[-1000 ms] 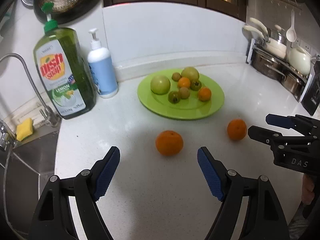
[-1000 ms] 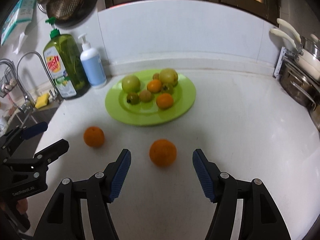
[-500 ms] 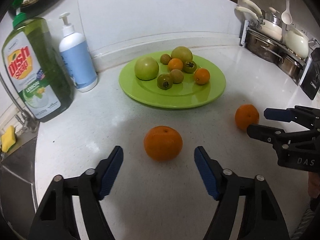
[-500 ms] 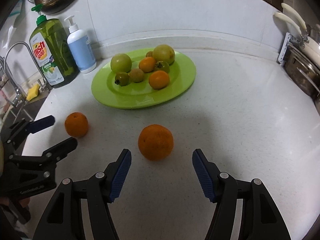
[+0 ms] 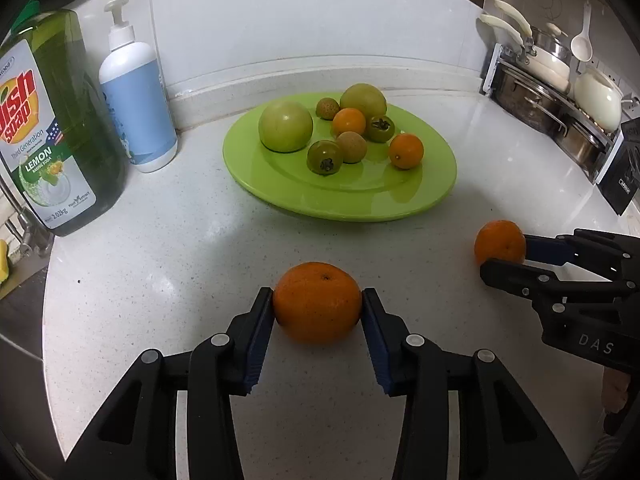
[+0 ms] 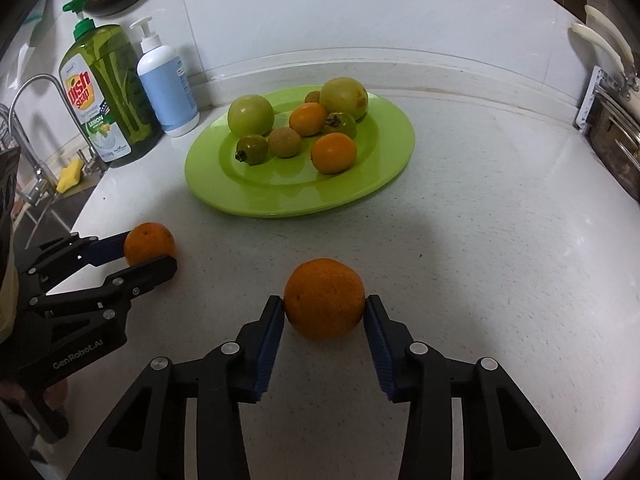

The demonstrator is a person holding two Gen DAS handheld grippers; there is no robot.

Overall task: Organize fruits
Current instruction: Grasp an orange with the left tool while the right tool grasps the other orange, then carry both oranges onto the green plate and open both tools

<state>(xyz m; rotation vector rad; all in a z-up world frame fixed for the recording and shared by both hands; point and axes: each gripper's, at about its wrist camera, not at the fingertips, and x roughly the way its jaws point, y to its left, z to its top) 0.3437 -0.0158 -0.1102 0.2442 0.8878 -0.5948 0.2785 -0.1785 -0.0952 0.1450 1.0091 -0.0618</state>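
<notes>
White tabletop (image 5: 160, 264): carries everything. Green plate (image 5: 280, 184), landmark: eight small fruits on it. Dish soap bottle (image 5: 52, 128) left of plate. Left gripper (image 5: 318, 308), jaws just closing, clenched on left orange (image 5: 318, 308), tabletop, in front of plate. Right gripper (image 6: 324, 312), jaws just closing, clenched on right orange (image 6: 324, 298), in front of plate, right of left orange.

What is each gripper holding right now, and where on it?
Left gripper pinches one orange across its sides; right gripper pinches the other orange likewise. Both rest on the counter.
</notes>
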